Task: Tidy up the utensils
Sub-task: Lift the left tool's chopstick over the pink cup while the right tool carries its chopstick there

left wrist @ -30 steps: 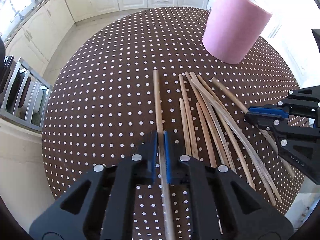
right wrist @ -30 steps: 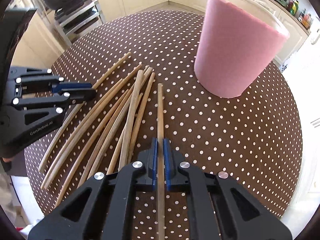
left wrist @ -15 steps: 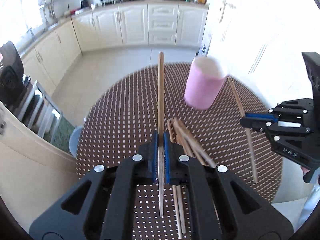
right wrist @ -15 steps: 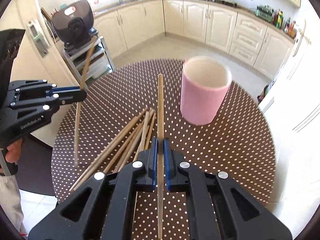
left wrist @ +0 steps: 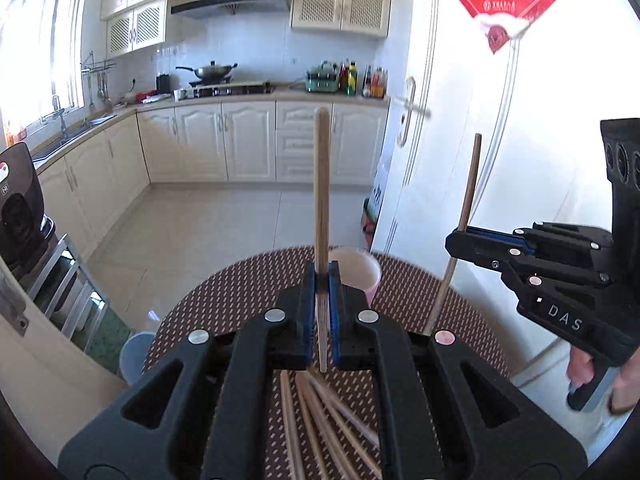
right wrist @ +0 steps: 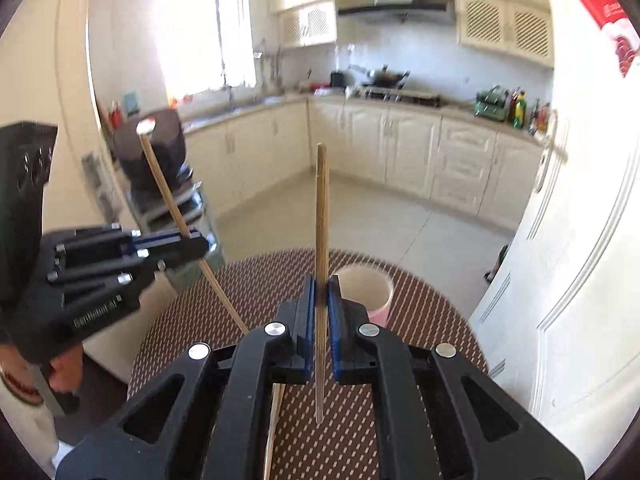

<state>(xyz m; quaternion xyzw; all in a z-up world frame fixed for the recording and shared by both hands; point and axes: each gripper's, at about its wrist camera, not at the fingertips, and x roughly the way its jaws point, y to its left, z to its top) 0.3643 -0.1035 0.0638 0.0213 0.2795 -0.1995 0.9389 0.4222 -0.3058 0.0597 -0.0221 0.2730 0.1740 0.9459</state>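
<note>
Gripping one wooden chopstick [left wrist: 321, 184] each, both grippers are raised above the round polka-dot table [left wrist: 240, 292]. The left gripper [left wrist: 322, 280] has its blue pads pressed together on its stick, which stands upright between them, most of its length rising beyond the fingertips and a short end poking out behind. The right gripper [right wrist: 321, 292] is likewise clamped tight on a second chopstick [right wrist: 321, 216], also upright between its pads, with a longer tail hanging below. The pink cup [right wrist: 366, 292] stands on the table just beyond the fingertips, slightly to the right. Loose chopsticks [left wrist: 320, 416] lie in a fan on the cloth beneath the left gripper, seemingly about seven, though motion blur hampers counting
</note>
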